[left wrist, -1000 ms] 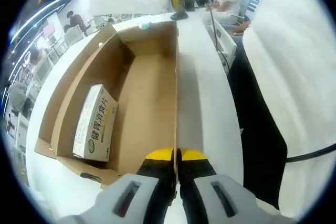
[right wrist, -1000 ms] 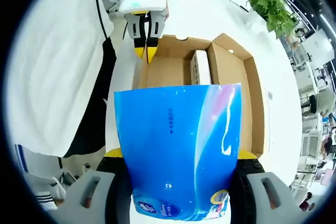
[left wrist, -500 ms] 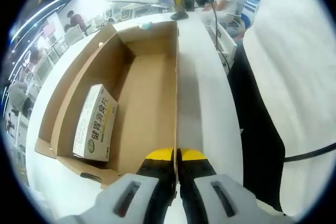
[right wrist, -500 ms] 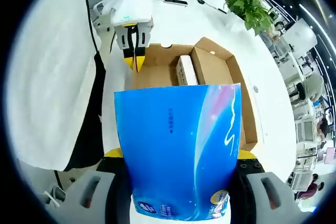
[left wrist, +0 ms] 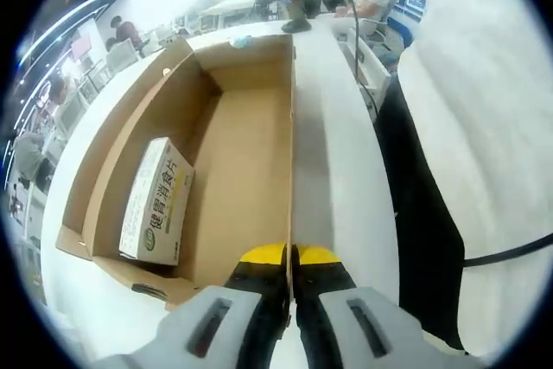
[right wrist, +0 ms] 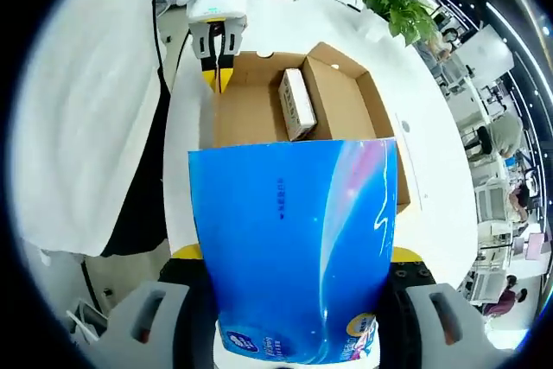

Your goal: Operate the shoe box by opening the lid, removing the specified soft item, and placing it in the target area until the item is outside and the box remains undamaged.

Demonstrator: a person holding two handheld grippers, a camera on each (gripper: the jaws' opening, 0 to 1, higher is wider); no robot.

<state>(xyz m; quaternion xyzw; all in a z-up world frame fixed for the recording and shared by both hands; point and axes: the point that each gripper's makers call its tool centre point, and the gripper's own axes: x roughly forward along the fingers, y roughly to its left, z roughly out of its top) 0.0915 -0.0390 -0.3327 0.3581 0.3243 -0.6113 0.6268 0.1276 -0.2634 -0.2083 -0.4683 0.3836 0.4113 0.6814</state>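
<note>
Gripping the near wall of the open box (left wrist: 242,136), the left gripper (left wrist: 289,258) had its jaws clenched on the cardboard edge — a small carton (left wrist: 158,203) lay inside. The right gripper (right wrist: 294,252) grasped the blue pack (right wrist: 294,257) between its jaws — lifted above the box, over the white table (right wrist: 259,23).

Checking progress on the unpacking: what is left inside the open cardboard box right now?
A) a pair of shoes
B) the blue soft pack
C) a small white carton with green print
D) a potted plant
C: a small white carton lies inside the cardboard box, while the right hand-held gripper holds the blue soft pack outside it.
</note>
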